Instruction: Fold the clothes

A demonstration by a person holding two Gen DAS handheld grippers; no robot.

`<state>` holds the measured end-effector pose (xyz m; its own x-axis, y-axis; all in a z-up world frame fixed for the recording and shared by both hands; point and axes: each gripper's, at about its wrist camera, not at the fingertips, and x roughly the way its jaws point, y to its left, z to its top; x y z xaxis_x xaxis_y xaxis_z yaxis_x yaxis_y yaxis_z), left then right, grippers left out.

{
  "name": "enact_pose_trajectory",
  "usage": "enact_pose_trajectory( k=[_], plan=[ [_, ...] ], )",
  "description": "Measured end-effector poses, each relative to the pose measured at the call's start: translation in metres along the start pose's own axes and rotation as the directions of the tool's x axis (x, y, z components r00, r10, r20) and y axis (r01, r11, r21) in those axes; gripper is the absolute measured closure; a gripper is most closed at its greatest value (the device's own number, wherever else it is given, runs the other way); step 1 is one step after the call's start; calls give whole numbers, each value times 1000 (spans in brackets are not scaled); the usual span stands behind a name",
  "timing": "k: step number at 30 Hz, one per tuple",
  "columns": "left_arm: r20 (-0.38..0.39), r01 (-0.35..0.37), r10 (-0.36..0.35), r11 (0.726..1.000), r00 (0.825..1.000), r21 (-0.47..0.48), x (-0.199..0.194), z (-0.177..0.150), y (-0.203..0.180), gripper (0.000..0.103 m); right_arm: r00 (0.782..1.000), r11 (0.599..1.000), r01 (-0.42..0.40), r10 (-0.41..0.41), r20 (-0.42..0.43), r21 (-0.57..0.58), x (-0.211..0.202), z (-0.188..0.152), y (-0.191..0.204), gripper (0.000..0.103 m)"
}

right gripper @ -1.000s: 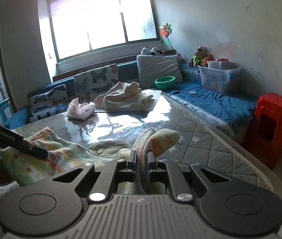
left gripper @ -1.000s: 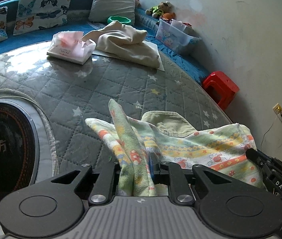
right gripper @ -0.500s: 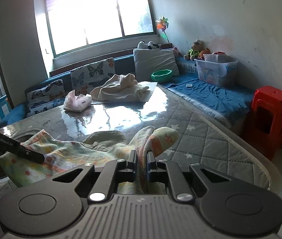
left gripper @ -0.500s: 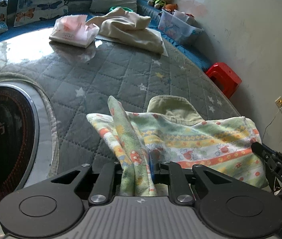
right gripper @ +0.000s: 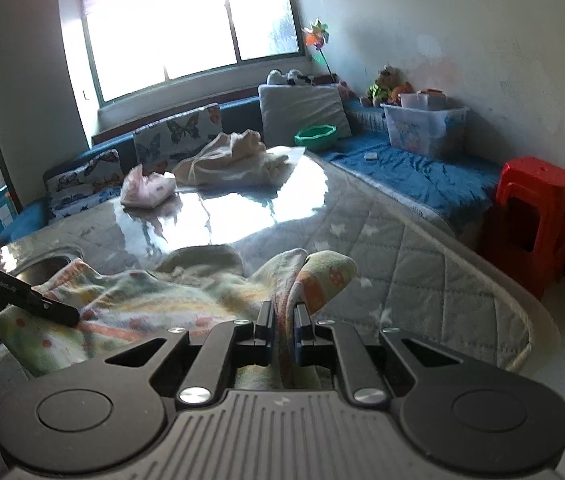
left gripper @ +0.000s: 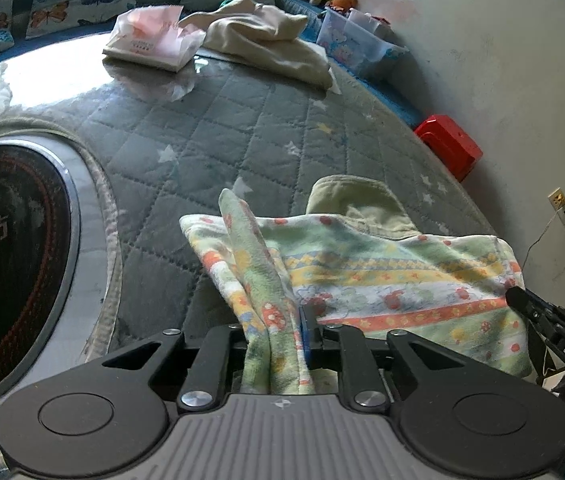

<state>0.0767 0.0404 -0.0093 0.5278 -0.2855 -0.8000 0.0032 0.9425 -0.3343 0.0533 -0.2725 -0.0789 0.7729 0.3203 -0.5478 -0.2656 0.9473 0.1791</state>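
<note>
Left gripper [left gripper: 274, 332] pinching bunched corner of patterned towel [left gripper: 394, 276], jaws just easing apart; right gripper [right gripper: 282, 328] clamping opposite corner; towel lying doubled on quilted table cover [left gripper: 218, 128]; further folds, cream garment [left gripper: 266, 36] seemingly remaining.

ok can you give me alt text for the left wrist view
The left gripper pinches a bunched corner of a patterned cloth that lies on a grey quilted table. The right gripper holds its far edge. Beyond lie a tissue pack and a cream garment.
</note>
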Motion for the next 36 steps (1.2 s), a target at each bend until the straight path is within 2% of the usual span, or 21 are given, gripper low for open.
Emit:
enact_pose_trajectory(
  k=[7, 9, 14, 17, 21, 25, 32, 36],
  plan=[
    [0, -13, 13, 1000, 1000, 6, 2, -5, 3, 76, 999, 1000, 29, -29, -30, 9, 9, -6, -5, 92],
    [1, -29, 29, 1000, 1000, 5, 2, -6, 5, 59, 998, 999, 46, -45, -39, 12, 11, -8, -8, 92],
    [7, -58, 58, 998, 998, 1, 1, -8, 15, 51, 996, 997, 80, -79, -50, 16, 15, -11, -14, 91],
    [17, -76, 76, 997, 997, -8, -2, -7, 21, 51, 996, 997, 81, -80, -43, 5, 17, -10, -11, 87],
    [42, -125, 126, 992, 991, -11, -4, -4, 28, 52, 998, 998, 60, -61, -33, -20, 20, -5, -3, 76],
    [58, -150, 151, 988, 987, -29, -7, 1, 32, 53, 999, 999, 25, -27, -37, -44, 30, 0, 9, 73],
    [102, -94, 92, 995, 991, 17, -11, 12, 3, 57, 998, 995, -36, 30, -63, -92, 55, 7, 33, 70],
    [91, -56, 52, 997, 995, 45, 0, 18, -16, 59, 996, 993, -54, 47, -75, -105, 70, 12, 42, 70]
  ],
)
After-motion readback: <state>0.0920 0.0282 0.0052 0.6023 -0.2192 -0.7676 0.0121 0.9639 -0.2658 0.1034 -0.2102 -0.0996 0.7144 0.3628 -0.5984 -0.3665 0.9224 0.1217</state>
